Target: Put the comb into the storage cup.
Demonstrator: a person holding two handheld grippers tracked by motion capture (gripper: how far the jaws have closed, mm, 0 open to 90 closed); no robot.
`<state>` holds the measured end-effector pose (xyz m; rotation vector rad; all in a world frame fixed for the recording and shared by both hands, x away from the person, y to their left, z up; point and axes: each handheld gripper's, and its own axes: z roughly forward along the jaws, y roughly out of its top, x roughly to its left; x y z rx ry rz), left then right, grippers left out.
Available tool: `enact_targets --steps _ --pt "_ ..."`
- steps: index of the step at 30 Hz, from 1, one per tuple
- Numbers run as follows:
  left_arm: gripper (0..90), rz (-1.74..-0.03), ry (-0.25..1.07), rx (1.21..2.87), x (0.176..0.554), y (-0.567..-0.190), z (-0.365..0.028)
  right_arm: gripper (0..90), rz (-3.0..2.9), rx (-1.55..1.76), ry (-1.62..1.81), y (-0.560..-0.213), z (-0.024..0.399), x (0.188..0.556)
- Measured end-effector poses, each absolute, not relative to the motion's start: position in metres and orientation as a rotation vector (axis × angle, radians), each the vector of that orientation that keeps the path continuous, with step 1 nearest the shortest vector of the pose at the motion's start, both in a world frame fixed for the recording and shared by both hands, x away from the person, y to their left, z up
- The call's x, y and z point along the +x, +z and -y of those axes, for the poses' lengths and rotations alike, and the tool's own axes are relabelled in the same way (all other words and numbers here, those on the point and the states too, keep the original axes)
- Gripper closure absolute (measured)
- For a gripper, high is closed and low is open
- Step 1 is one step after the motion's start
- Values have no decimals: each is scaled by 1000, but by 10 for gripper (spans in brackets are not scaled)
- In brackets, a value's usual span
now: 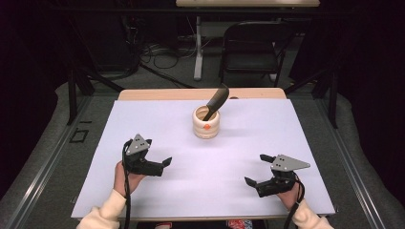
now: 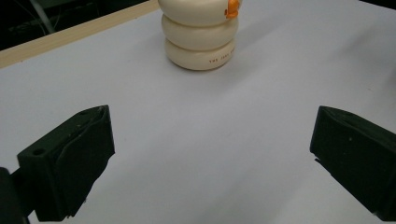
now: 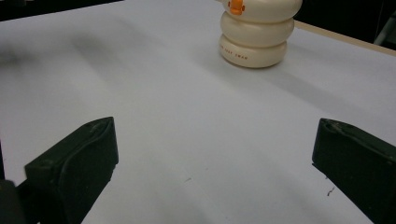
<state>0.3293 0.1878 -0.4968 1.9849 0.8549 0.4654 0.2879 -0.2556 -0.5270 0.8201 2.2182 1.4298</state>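
On the white table (image 1: 143,119), before a dark room, the left gripper (image 1: 160,163) and right gripper (image 1: 255,169) rest spread.

The cream holder (image 2: 200,35) is cropped at top; its dark utensil's (image 1: 216,101) lower end sits hidden inside.

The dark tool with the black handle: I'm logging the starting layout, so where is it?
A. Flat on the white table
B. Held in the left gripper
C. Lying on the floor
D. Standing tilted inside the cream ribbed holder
D: in the high view the dark tool leans out of the cream ribbed holder, and both grippers are apart from it.
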Motion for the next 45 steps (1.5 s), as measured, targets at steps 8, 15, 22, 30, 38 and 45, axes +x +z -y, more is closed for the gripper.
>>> enact_targets --steps 8,15,22,30,38,45 --pt "0 -863 472 1989 323 -501 -191 0 -2219 823 1428 -527 256 288" --pt "0 -876 466 2000 317 -510 -198 0 -2216 818 1429 -527 257 287" --pt "0 -883 489 1983 307 -512 -204 0 -2219 818 1429 -527 257 287" --pt "0 -882 505 1977 297 -515 -212 0 -2231 821 1425 -527 256 287" --pt "0 -876 513 1965 285 -520 -219 0 -2230 825 1425 -528 256 287" --pt "0 -887 517 1955 276 -523 -228 0 -2235 826 1426 -528 256 287"
